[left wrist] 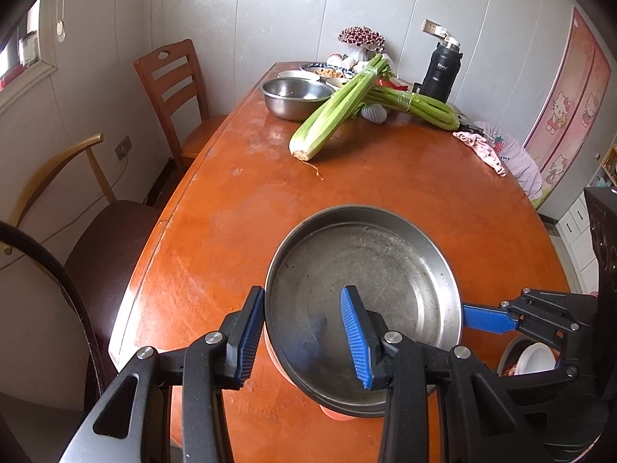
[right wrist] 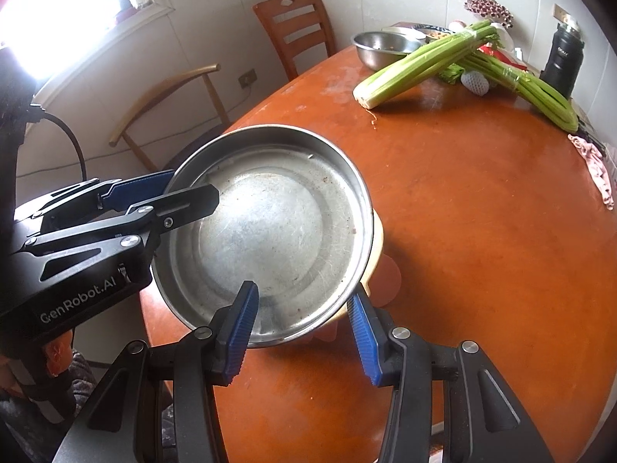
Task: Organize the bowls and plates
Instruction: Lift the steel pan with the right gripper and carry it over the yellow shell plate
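Note:
A wide, shallow steel plate (left wrist: 378, 270) (right wrist: 270, 223) hangs low over the near end of the orange-brown table (left wrist: 239, 208). My left gripper (left wrist: 304, 308) (right wrist: 193, 187) is shut on its left rim, with one blue pad outside the wall and one inside. My right gripper (right wrist: 302, 297) is shut on the near right rim in the same way; one of its blue fingers (left wrist: 486, 318) shows in the left wrist view. A cream and orange vessel (right wrist: 380, 243) peeks out from under the plate. I cannot tell whether they touch.
At the far end stand a steel bowl (left wrist: 295, 96), small dishes (left wrist: 320, 71), celery bunches (left wrist: 339, 112), a black flask (left wrist: 439, 73) and a pink cloth (left wrist: 482, 146). A white bowl in a dark one (left wrist: 536, 359) is at the lower right. Two chairs (left wrist: 173, 88) stand left of the table.

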A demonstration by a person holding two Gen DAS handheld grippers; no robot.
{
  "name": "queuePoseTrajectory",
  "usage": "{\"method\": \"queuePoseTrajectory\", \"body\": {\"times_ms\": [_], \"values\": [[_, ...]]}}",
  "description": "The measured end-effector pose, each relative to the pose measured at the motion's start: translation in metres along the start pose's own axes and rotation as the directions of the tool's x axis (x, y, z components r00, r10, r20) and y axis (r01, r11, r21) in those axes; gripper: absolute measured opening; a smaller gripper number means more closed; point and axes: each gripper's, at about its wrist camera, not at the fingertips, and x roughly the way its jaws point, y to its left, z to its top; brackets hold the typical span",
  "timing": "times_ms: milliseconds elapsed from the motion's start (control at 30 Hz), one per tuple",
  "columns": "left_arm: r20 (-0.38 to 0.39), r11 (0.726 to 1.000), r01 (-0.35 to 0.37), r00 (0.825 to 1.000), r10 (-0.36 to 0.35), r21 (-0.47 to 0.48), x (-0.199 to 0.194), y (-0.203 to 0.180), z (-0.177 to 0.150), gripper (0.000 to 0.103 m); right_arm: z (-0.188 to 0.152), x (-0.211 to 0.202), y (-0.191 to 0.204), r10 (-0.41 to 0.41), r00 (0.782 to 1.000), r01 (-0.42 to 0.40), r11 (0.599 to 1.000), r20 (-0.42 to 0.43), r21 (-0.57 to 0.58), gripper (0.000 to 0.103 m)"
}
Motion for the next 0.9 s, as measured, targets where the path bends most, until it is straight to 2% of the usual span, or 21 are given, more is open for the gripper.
{"method": "queuePoseTrajectory", "body": {"times_ms": [467,900], "values": [[-0.053,1.000,0.010,0.999,-0.011,-0.021,0.030,0.010,-0.006,0.040,0.004,0.025,-0.008,-0.006,0.999,0.006,1.000,-0.046,0.014,0.050],[-0.081,1.000,0.016,0.997,-0.018,-0.020,0.045,0.012,-0.013,0.040,0.005,0.043,-0.008,-0.053,0.996,0.053,0.999,-0.073,-0.002,0.050]]}}
